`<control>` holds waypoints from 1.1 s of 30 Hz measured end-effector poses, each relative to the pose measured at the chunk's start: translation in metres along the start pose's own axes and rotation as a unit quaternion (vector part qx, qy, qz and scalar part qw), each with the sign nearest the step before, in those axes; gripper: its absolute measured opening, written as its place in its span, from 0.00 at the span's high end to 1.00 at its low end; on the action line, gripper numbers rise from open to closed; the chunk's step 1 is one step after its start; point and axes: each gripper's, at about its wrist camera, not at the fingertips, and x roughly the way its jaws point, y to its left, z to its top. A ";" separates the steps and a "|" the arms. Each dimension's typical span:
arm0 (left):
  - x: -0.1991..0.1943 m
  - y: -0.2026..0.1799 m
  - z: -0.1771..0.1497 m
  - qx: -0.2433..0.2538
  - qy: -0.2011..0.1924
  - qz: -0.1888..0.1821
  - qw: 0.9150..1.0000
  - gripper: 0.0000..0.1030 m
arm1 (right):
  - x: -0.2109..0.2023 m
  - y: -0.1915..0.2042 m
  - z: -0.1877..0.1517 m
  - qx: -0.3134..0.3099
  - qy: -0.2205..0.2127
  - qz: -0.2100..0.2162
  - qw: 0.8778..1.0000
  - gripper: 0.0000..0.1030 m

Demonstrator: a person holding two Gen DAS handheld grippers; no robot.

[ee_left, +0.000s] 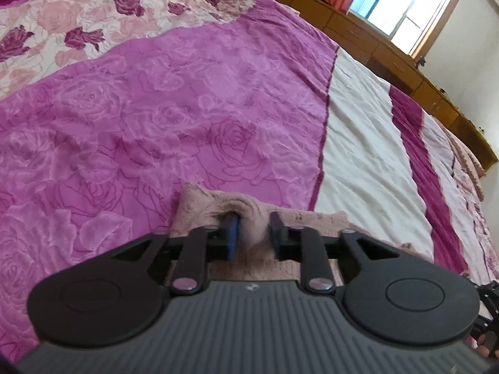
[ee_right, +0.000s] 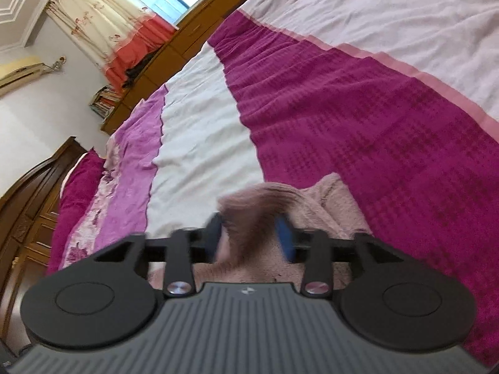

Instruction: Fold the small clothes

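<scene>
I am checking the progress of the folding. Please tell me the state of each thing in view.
Left tool: shut on pink cloth.
Right tool: shut on pink cloth.
Pink cloth: bunched between both tools, over the bed.
Bedspread: spread out, wrinkled.
Curtain: drawn aside.

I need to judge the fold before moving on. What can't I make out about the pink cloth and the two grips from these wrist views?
- Pink fleece cloth: left wrist view, near part hidden under the left gripper body, so its shape and fold state are unknown.
- Right gripper: right wrist view, motion blur smears the bunched cloth; grip firmness unclear.
- Garment type: neither view shows enough.
- Right gripper in left view: cut off at the frame edge.
</scene>
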 end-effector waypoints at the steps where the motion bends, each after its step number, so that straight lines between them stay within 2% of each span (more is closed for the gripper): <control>1: -0.001 0.000 0.000 0.003 -0.005 0.003 1.000 0.61 | -0.001 0.000 -0.002 -0.005 -0.004 0.006 1.000 0.43; 2: -0.002 0.000 0.000 0.008 -0.009 0.004 1.000 0.57 | -0.001 -0.001 -0.004 -0.009 -0.005 0.010 1.000 0.41; 12: -0.023 0.002 -0.003 0.059 -0.015 0.021 0.998 0.57 | -0.031 -0.001 -0.026 -0.047 -0.001 -0.002 0.999 0.41; 18: -0.033 0.001 -0.012 0.095 -0.007 0.029 0.995 0.57 | -0.052 0.008 -0.050 -0.104 0.002 -0.020 0.994 0.41; 29: -0.046 -0.009 -0.028 0.145 0.000 0.003 0.989 0.57 | -0.055 0.017 -0.079 -0.189 -0.003 -0.038 0.981 0.41; 33: -0.037 -0.014 -0.035 0.161 0.026 -0.031 0.986 0.57 | -0.054 0.014 -0.083 -0.196 -0.003 -0.037 0.980 0.41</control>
